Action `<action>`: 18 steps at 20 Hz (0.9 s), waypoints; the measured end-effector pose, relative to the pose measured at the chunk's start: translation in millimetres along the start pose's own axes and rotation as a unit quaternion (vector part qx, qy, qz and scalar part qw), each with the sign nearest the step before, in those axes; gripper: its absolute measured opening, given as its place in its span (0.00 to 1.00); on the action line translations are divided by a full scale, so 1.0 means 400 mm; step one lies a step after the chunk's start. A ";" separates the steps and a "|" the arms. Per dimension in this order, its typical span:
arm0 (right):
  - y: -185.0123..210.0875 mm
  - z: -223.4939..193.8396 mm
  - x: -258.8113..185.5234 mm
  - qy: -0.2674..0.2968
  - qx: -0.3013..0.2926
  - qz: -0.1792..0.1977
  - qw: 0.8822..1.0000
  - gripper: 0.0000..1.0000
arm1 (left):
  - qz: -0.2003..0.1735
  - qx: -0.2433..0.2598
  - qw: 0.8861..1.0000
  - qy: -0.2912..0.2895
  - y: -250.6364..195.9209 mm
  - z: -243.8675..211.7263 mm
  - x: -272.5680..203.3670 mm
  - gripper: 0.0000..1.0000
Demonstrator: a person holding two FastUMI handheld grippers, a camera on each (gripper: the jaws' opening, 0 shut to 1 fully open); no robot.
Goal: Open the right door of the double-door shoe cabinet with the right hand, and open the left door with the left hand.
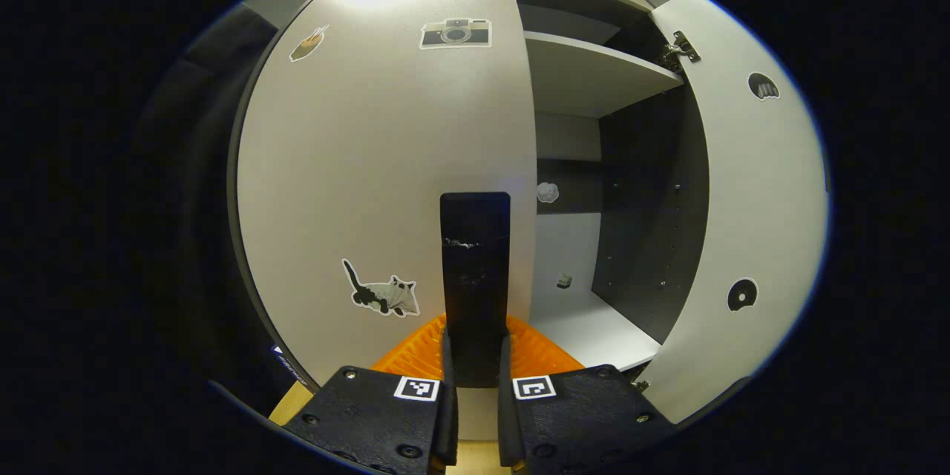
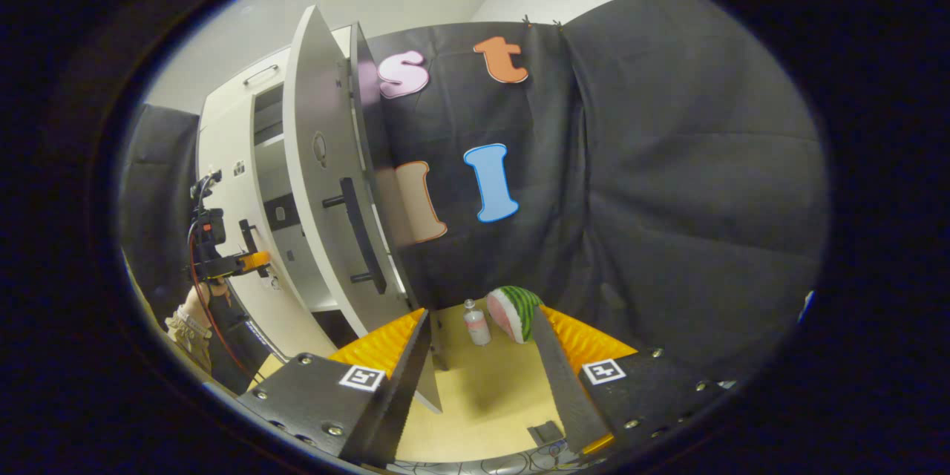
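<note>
The white shoe cabinet's left door (image 1: 386, 163), with several stickers on it, faces me in the left gripper view. Its black vertical handle (image 1: 475, 252) stands between the fingers of my left gripper (image 1: 476, 360), which is shut on it. The right door (image 1: 749, 223) is swung wide open, baring the shelves (image 1: 586, 67) inside. In the right gripper view the open right door (image 2: 319, 185) and its black handle (image 2: 362, 237) stand to the left. My right gripper (image 2: 481, 345) is open and holds nothing, a little way off from that door. The left gripper (image 2: 234, 261) shows farther off, at the left door.
A watermelon slice (image 2: 516, 310) and a small bottle (image 2: 477, 323) sit on the wooden floor (image 2: 490, 393) ahead of the right gripper, against the black cloth wall (image 2: 668, 200). A hand (image 2: 194, 308) holds the left gripper. Cables lie at the bottom edge.
</note>
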State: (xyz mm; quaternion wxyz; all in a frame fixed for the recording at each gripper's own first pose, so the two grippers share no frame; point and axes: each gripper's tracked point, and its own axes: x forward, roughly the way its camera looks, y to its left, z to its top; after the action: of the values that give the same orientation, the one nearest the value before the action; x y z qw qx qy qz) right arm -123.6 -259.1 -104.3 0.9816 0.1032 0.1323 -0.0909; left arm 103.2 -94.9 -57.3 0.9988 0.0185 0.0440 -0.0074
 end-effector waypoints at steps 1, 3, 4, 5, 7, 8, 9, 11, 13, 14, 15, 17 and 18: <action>0.001 -0.002 -0.004 0.000 0.002 0.003 1.000 0.81 | -0.003 -0.001 1.000 0.000 0.003 0.000 -0.014 0.22; 0.005 -0.004 -0.011 0.002 0.003 0.009 1.000 0.82 | -0.006 0.000 1.000 0.001 0.009 -0.004 -0.041 0.22; 0.008 -0.007 -0.015 0.003 0.003 0.013 1.000 0.81 | -0.007 0.001 1.000 0.001 0.012 -0.004 -0.055 0.22; 0.012 -0.008 -0.015 0.005 0.001 0.018 1.000 0.81 | -0.010 0.002 1.000 0.001 0.015 -0.005 -0.068 0.22; 0.028 -0.015 -0.017 0.010 -0.002 0.029 1.000 0.81 | -0.019 0.004 1.000 0.003 0.021 -0.009 -0.092 0.22; 0.038 -0.022 -0.016 0.014 -0.004 0.035 0.999 0.81 | -0.023 0.002 1.000 0.004 0.025 -0.008 -0.106 0.22; 0.043 -0.025 -0.017 0.017 -0.007 0.039 0.999 0.81 | -0.026 0.001 1.000 0.005 0.025 -0.013 -0.110 0.22; 0.049 -0.029 -0.015 0.024 -0.013 0.049 0.998 0.82 | -0.032 0.006 0.999 0.002 0.028 -0.015 -0.127 0.22; 0.059 -0.039 -0.012 0.030 -0.017 0.059 0.998 0.82 | -0.037 0.006 0.999 0.001 0.034 -0.016 -0.151 0.22; 0.064 -0.044 -0.009 0.033 -0.019 0.063 0.997 0.82 | -0.039 0.004 0.999 0.001 0.040 -0.014 -0.166 0.22; 0.074 -0.050 -0.008 0.037 -0.019 0.069 0.997 0.82 | -0.041 0.003 0.999 0.000 0.049 -0.015 -0.177 0.22; 0.100 -0.057 0.003 0.041 -0.020 0.080 0.996 0.74 | -0.044 0.006 0.999 -0.004 0.057 -0.016 -0.195 0.22; 0.116 -0.056 0.015 0.044 -0.021 0.085 0.995 0.74 | -0.046 0.006 0.999 -0.005 0.061 -0.017 -0.203 0.22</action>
State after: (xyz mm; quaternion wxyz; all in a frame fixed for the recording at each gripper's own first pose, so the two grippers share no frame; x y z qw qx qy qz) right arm -113.5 -210.2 -118.7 0.9810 0.0978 0.1677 0.0005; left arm 22.1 -69.2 -55.9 0.9975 0.0225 0.0394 -0.0542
